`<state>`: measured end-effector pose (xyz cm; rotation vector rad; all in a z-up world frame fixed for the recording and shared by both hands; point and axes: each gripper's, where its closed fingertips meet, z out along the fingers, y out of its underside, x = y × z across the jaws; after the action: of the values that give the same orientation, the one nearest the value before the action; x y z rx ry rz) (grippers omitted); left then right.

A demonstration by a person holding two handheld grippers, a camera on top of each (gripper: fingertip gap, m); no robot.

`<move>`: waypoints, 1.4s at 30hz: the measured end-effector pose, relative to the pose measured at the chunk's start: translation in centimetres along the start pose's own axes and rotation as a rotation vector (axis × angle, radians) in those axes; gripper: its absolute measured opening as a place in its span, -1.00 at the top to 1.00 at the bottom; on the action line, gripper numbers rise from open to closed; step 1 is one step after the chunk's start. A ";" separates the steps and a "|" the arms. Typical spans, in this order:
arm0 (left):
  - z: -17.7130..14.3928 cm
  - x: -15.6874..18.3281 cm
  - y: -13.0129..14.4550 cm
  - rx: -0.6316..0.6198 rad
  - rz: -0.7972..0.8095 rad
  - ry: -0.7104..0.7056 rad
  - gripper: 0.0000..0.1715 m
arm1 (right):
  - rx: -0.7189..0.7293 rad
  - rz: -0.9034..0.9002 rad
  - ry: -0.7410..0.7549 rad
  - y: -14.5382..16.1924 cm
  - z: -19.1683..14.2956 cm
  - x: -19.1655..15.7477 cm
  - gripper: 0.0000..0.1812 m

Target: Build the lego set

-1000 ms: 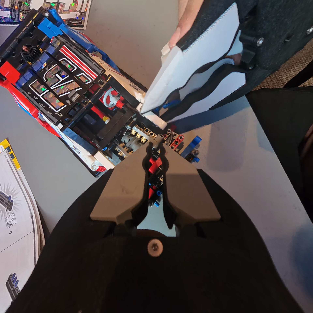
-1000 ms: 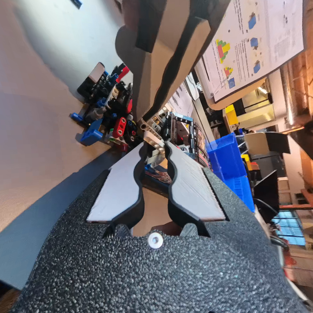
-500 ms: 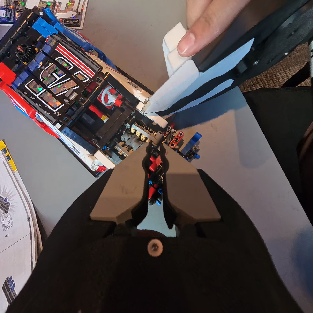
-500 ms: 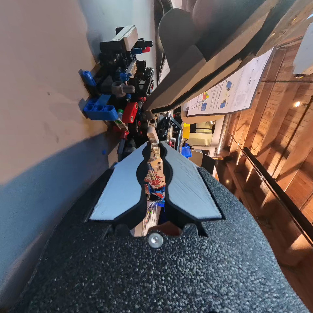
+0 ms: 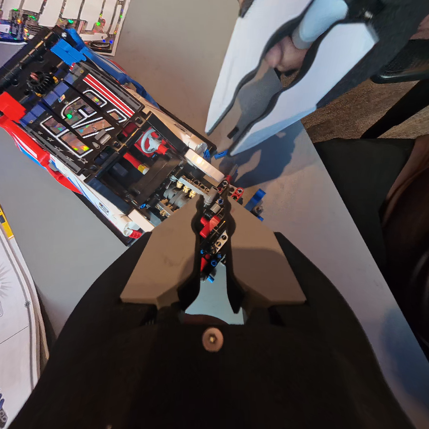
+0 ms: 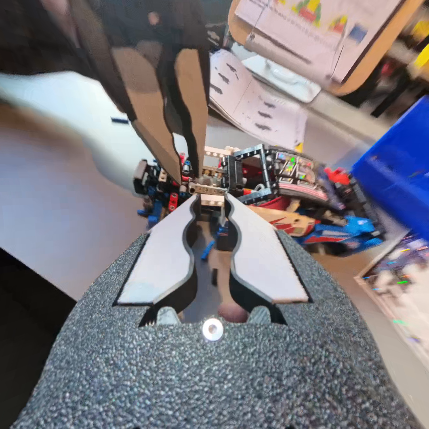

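The Lego car, black, white, red and blue, lies on the grey table with its open front frame toward me. My left gripper is shut on the front frame, around a grey connector; the red and black frame parts show between its fingers. In the right wrist view the left gripper comes down from above onto the car. My right gripper is open and empty, its tips just short of a white beam on the car. In the left wrist view it hovers above that beam.
An instruction booklet lies at the left and a sticker sheet at the far end. A loose blue pin lies by the car. A blue bin stands beyond the car. The table edge runs along the right. There is about 4 cm between the tips of the two grippers.
My right gripper has opened, let go of the white beam, turned, and drawn back a little from the car. My left gripper has kept its hold on the front frame.
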<state>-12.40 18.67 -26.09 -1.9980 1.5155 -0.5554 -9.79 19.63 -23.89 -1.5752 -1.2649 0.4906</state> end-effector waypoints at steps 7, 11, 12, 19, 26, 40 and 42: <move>0.5 0.0 0.3 -0.015 -0.003 0.002 0.83 | -0.080 0.132 0.038 0.3 1.6 0.6 0.68; 0.4 -0.2 0.3 -0.011 -0.008 -0.001 0.83 | -0.145 0.015 0.091 1.3 2.2 0.1 0.70; 0.4 -0.2 0.3 -0.010 -0.009 -0.002 0.83 | -0.149 -0.005 0.095 1.4 2.3 0.0 0.70; 0.5 -0.2 0.5 -0.025 -0.001 -0.005 0.83 | -0.143 -0.044 0.099 1.4 1.8 0.0 0.71; -0.3 -0.5 0.1 -0.003 -0.009 -0.017 0.83 | -0.190 0.182 0.014 4.4 -2.8 0.9 0.78; -0.3 -0.2 -0.2 0.001 0.004 -0.023 0.83 | -0.320 0.129 0.015 7.0 -0.4 -1.1 0.87; -0.2 -0.3 -0.1 0.000 0.002 -0.023 0.82 | -0.320 0.144 0.016 7.1 -0.1 -1.0 0.93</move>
<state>-12.55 18.94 -25.83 -1.9959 1.5035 -0.5305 -6.68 19.19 -30.32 -1.9441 -1.2688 0.3770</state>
